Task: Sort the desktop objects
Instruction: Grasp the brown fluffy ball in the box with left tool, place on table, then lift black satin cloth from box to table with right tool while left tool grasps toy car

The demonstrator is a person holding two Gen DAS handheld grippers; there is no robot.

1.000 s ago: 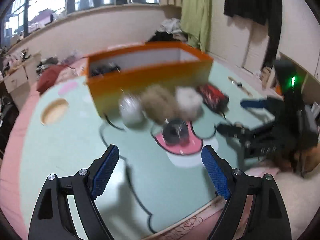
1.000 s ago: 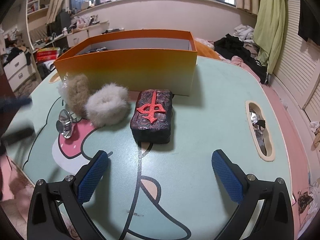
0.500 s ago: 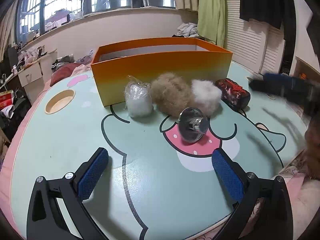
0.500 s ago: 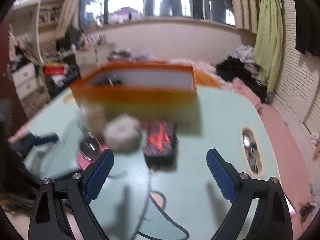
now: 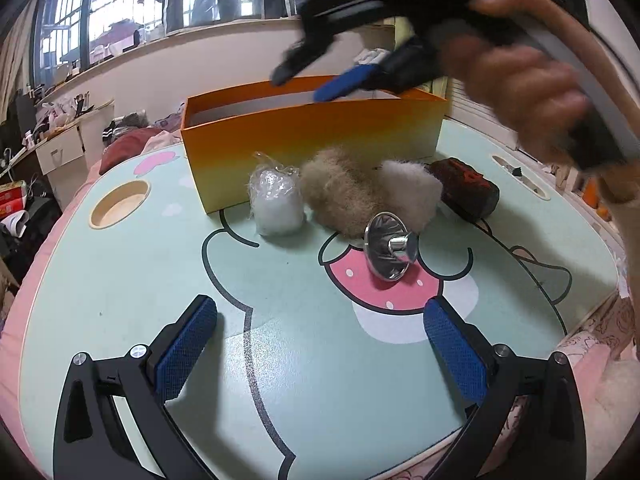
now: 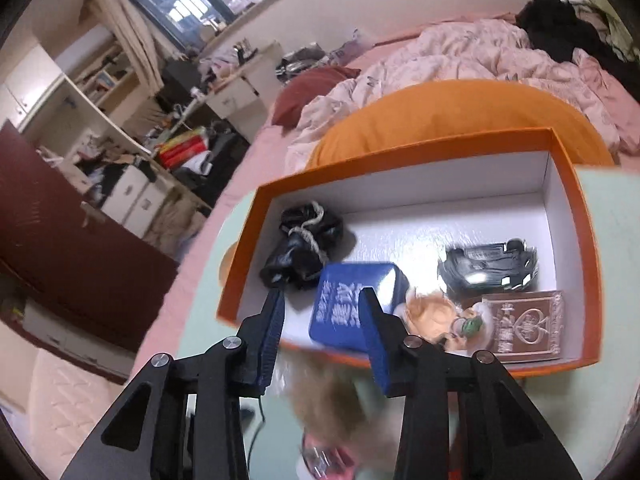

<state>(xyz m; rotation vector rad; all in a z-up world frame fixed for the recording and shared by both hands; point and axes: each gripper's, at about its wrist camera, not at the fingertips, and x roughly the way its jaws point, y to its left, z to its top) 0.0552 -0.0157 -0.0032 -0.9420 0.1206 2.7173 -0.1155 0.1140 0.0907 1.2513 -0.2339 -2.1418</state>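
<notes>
Moved: right gripper (image 6: 322, 316) is now hovering over orange box (image 6: 588, 240), jaws just closing, gripping nothing.
Left gripper (image 5: 318, 338): gaping, empty.
Objects: fur pompoms (image 5: 340, 192), metal funnel (image 5: 390, 246) are lying on table (image 5: 120, 272) before box.

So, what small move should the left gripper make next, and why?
Probably ease the left gripper forward toward the metal funnel. Its jaws have just been opening and hold nothing, the funnel lies nearest ahead on the table, and the orange box stands behind.
</notes>
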